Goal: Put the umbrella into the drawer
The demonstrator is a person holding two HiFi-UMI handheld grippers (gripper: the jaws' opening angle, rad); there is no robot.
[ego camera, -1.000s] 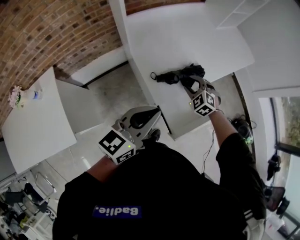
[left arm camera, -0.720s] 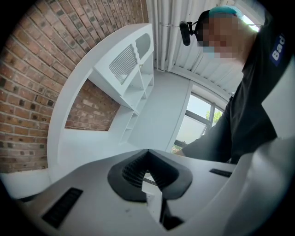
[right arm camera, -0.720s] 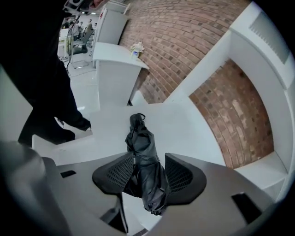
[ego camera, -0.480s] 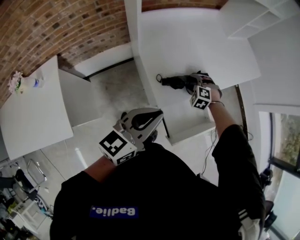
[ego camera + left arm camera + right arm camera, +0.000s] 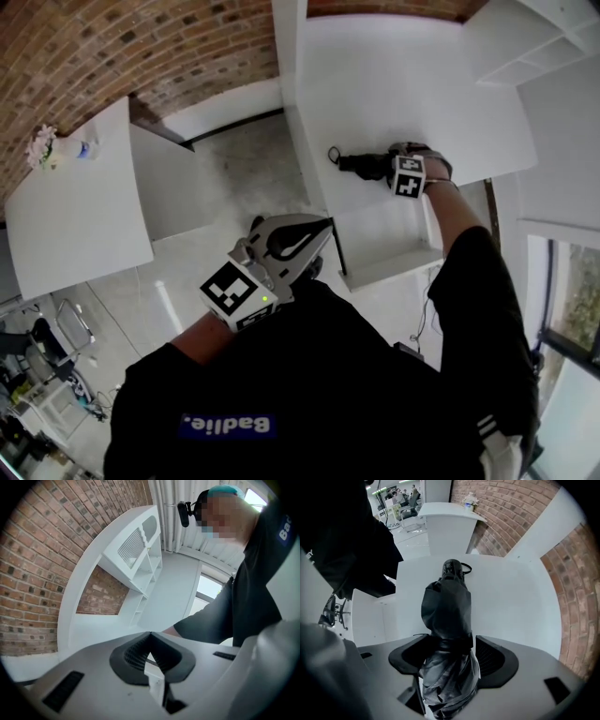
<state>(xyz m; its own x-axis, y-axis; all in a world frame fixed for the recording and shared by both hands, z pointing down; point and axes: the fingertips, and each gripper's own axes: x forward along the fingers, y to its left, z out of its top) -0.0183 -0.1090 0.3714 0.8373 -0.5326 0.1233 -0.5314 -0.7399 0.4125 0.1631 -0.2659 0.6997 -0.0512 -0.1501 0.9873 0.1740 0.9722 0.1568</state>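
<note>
**A:** What fills our frame from above?

**B:** The person's black-clad back [image 5: 309,394] takes the whole bottom edge. Beyond it we see one white surface [image 5: 403,84] against a brick wall [image 5: 122,47]. One open drawer [image 5: 380,230] juts out below its front edge. The right forearm [image 5: 452,225] crosses the drawer's right side and hides that part from us.

**A:** And off to the left?

**B:** One smaller white table [image 5: 75,216], well apart from the rest. A bunch of flowers [image 5: 42,147] stands at its far corner, too small for us to make out.

**A:** How many grippers do we count?

**B:** Two. The left gripper [image 5: 150,633] is held level near the person's body, and its fingers [image 5: 136,653] meet tip to tip with nothing between them. The right gripper [image 5: 449,641] points down at the surface. In the head view its marker cube [image 5: 409,176] covers the fingers, so we read them from its own view. There the fingers [image 5: 494,660] have just been opening. They stand wide and straddle the umbrella [image 5: 446,606] without clamping it.

**A:** A single umbrella?

**B:** One, black and folded. It lies on the surface just behind the drawer, not in it. Its handle [image 5: 452,569] points away from the right gripper. The near end runs off the bottom of the right gripper view, and from above that end sits under the gripper.
</note>
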